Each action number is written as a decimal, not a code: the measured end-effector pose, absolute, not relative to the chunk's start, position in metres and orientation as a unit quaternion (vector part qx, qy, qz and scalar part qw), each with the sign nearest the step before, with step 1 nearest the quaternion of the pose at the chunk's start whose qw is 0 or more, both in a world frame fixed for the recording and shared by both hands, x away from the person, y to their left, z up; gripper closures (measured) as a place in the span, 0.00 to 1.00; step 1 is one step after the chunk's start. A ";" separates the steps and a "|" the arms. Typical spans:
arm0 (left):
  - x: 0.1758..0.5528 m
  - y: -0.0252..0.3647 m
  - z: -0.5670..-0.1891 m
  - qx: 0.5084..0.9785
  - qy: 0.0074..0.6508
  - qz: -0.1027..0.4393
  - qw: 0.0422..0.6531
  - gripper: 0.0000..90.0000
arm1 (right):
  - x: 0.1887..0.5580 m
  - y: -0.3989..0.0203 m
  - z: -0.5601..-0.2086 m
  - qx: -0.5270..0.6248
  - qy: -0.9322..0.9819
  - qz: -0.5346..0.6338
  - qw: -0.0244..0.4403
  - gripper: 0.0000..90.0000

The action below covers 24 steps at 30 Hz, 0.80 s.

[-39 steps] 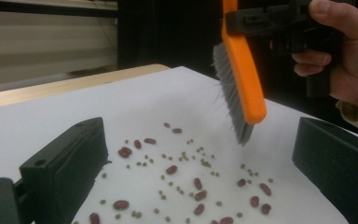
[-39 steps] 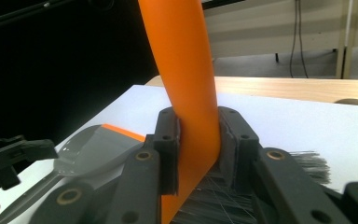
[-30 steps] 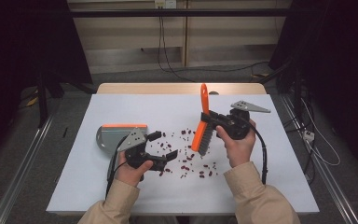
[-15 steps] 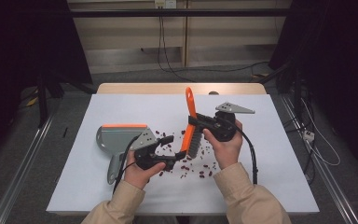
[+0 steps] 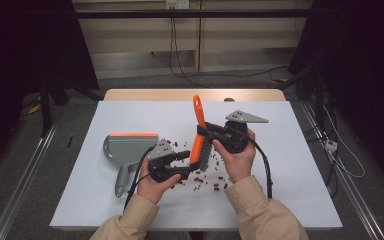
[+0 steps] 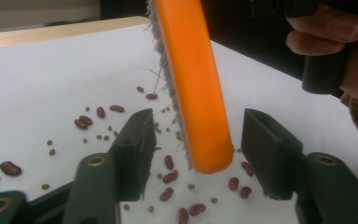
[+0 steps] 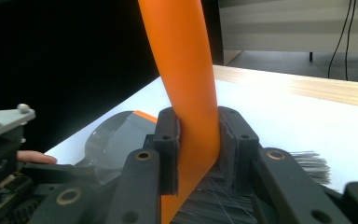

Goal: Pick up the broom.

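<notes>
An orange brush (image 5: 198,142) with dark bristles stands nearly upright over the table, handle up. My right gripper (image 5: 207,131) is shut on its handle just above the bristle head, and its pads press both sides of the orange handle (image 7: 186,70). My left gripper (image 5: 185,163) reaches in from the left at the brush's lower end. Its jaws have just been closing, and the orange brush tip (image 6: 193,93) hangs between them with a gap on each side. Red and small green beans (image 6: 170,177) lie scattered on the white table below.
A grey dustpan (image 5: 125,148) with an orange front lip lies flat on the white sheet, left of my left hand, handle toward the near edge. More beans (image 5: 211,181) lie between both hands. The wooden table edge (image 5: 190,94) runs along the far side.
The right hand has carried the brush leftward, toward the left gripper. The left gripper has turned toward the brush's lower end and its jaws have narrowed around it.
</notes>
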<state>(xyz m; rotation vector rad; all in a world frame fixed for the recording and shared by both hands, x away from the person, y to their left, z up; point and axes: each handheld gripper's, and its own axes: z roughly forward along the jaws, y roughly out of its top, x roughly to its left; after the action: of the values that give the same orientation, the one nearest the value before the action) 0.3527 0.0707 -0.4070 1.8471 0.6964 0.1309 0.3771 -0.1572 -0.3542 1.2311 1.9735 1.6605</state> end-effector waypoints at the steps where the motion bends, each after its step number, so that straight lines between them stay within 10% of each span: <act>1: 0.353 0.070 -0.408 0.779 0.298 0.053 0.549 0.55 | 0.377 -0.156 -0.354 0.426 0.684 0.575 0.142 0.79; 5: 0.352 0.068 -0.409 0.780 0.302 0.049 0.546 0.75 | 0.376 -0.152 -0.353 0.423 0.687 0.572 0.148 0.78; 15: 0.351 0.073 -0.411 0.763 0.345 0.068 0.542 0.79 | 0.374 -0.142 -0.350 0.410 0.697 0.564 0.169 0.77; 17: 0.352 0.075 -0.410 0.756 0.357 0.075 0.544 0.79 | 0.372 -0.140 -0.349 0.415 0.689 0.563 0.192 0.56; 24: 0.354 0.086 -0.408 0.734 0.380 0.103 0.554 0.79 | 0.370 -0.139 -0.353 0.445 0.673 0.561 0.184 0.34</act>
<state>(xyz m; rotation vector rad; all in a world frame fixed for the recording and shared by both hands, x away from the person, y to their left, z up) 0.3541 0.0862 -0.4085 1.7342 0.8975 0.2440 0.3699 -0.1387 -0.3531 1.2561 1.8985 1.5812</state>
